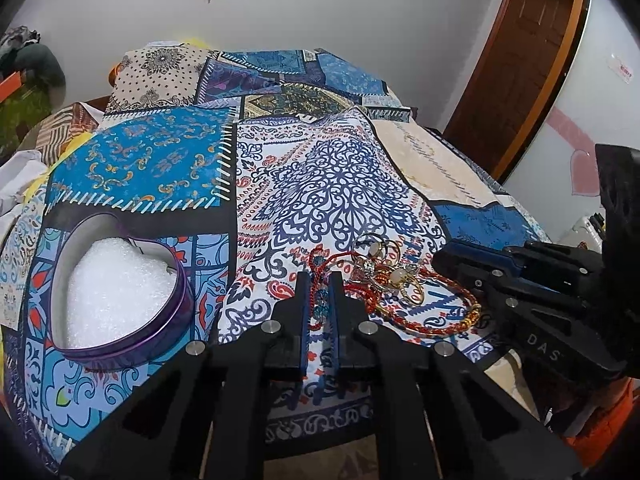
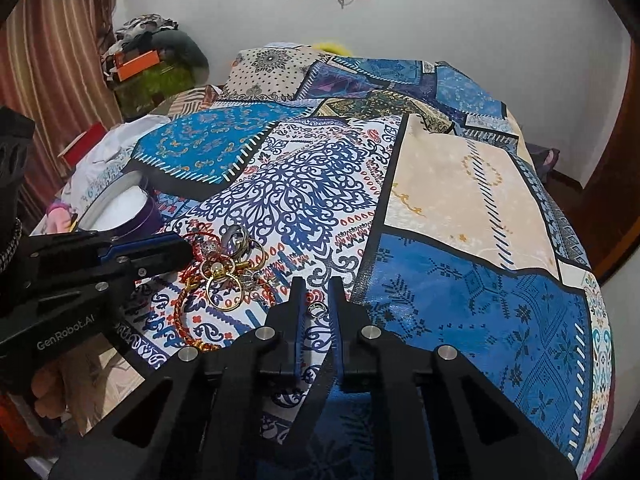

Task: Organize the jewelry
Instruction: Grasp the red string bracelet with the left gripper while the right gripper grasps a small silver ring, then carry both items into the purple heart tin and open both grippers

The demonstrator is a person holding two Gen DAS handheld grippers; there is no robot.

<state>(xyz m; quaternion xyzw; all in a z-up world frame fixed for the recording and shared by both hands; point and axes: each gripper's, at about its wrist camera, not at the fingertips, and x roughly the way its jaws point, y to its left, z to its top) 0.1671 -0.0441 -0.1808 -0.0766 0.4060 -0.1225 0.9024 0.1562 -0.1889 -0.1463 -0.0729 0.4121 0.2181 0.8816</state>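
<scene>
Nearest, both grippers' black fingers: the left gripper (image 1: 320,280) is nearly closed around a red beaded strand (image 1: 318,280) on the bed (image 1: 340,172); the right gripper (image 2: 318,286) is narrowly parted about a small ring (image 2: 316,309). Picking seems underway; next, lift toward the heart-shaped tin (image 1: 120,280), left of the jewelry pile (image 1: 384,272).
</scene>
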